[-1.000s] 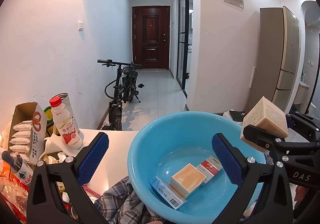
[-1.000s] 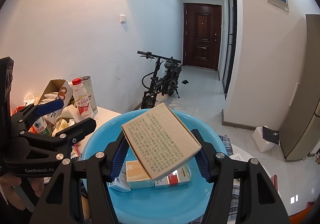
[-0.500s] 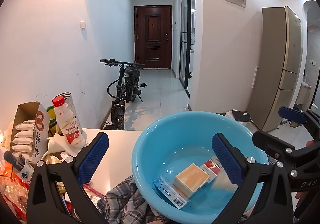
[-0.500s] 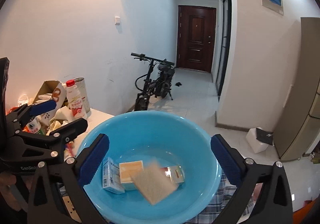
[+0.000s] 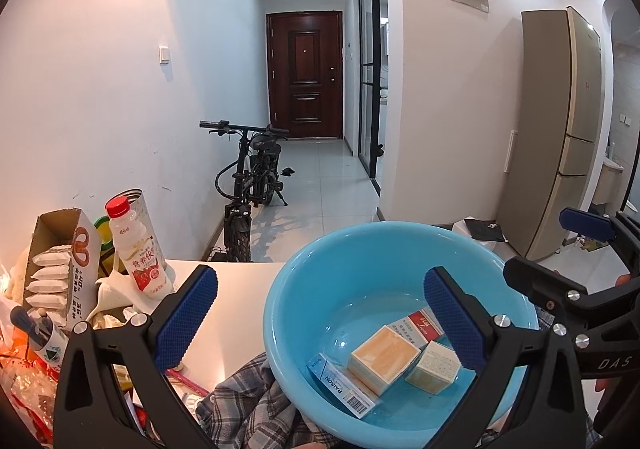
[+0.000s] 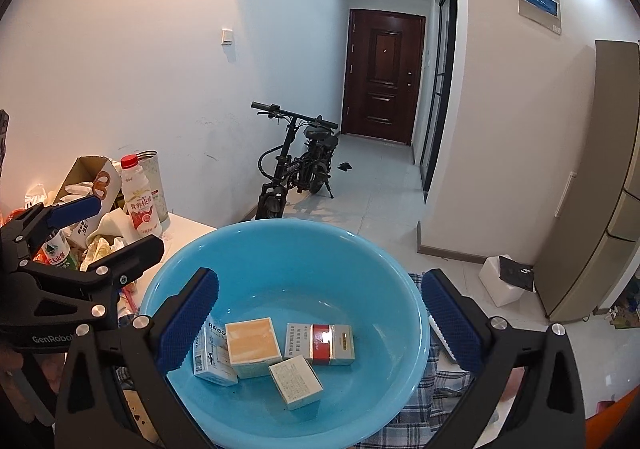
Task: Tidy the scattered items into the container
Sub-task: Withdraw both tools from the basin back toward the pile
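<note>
Down inside the blue basin (image 6: 288, 249) four small boxes are lying flat: a white and blue one (image 6: 210, 353), a tan-topped one (image 6: 252, 345), a red and white pack (image 6: 326, 343), and a pale printed box (image 6: 296, 381) leaning against the others. The basin is sitting on a checked cloth (image 5: 248, 401) at the edge of the white desk (image 5: 236, 301).

The right gripper (image 6: 316, 325) is hanging over the basin with its jaws spread wide and nothing between them. The left gripper (image 5: 320, 313) is waiting the same way, jaws wide apart and holding nothing.

More things are sitting on the desk at the left: a milk bottle (image 5: 138, 249) with a red cap, a tall tin (image 5: 140, 205) behind it, and an open cardboard carton (image 5: 60, 265) full of little white packets.

The bottle looks like smooth, round plastic, so I think it could slip; squeezing it across the middle of the body should be safest. It may be a bit heavy if full. The carton is stiff but light, and it could spill its packets if tipped.
</note>
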Tool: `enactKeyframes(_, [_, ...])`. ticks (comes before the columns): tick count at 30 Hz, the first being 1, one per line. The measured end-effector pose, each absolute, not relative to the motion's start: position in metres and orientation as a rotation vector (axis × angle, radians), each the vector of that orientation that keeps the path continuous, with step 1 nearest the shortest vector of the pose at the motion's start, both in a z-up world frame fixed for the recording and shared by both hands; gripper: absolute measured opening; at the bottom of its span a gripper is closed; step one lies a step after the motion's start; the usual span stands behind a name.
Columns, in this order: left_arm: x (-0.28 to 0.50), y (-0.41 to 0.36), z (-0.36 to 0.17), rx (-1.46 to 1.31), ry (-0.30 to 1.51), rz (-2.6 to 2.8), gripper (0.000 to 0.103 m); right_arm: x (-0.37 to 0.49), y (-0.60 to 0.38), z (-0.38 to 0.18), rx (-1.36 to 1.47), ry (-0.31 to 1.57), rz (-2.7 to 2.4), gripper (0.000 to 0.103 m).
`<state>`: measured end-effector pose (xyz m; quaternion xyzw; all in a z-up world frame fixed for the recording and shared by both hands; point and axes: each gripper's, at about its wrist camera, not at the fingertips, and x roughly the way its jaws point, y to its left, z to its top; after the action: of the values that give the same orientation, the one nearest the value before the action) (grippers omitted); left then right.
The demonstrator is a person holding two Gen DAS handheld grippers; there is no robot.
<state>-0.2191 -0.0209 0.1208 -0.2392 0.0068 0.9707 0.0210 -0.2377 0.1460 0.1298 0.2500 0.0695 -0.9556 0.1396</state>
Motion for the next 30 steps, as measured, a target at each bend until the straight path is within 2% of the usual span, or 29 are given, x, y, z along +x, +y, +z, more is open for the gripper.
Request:
enactKeyframes(14, [-0.206,-0.017,0.127,-0.732,0.046,3.024,0.103,-0.234,0.149,0.14,0.705,0.175,-2.776,0.103])
enactKeyframes(22, [-0.17,-0.013,0.119,-0.802,0.205,3.018,0.103,-0.222,0.145,0.153,0.652,0.168,-2.766,0.103])
enactKeyframes(25, [-0.147,-0.02,0.105,-0.853,0.245,3.007,0.103,-0.215,0.142,0.159,0.627,0.168,-2.757,0.103])
enactKeyframes(30, [-0.111,-0.031,0.059,-0.989,0.181,2.864,0.103,-0.206,0.146,0.167,0.593,0.159,-2.759,0.103])
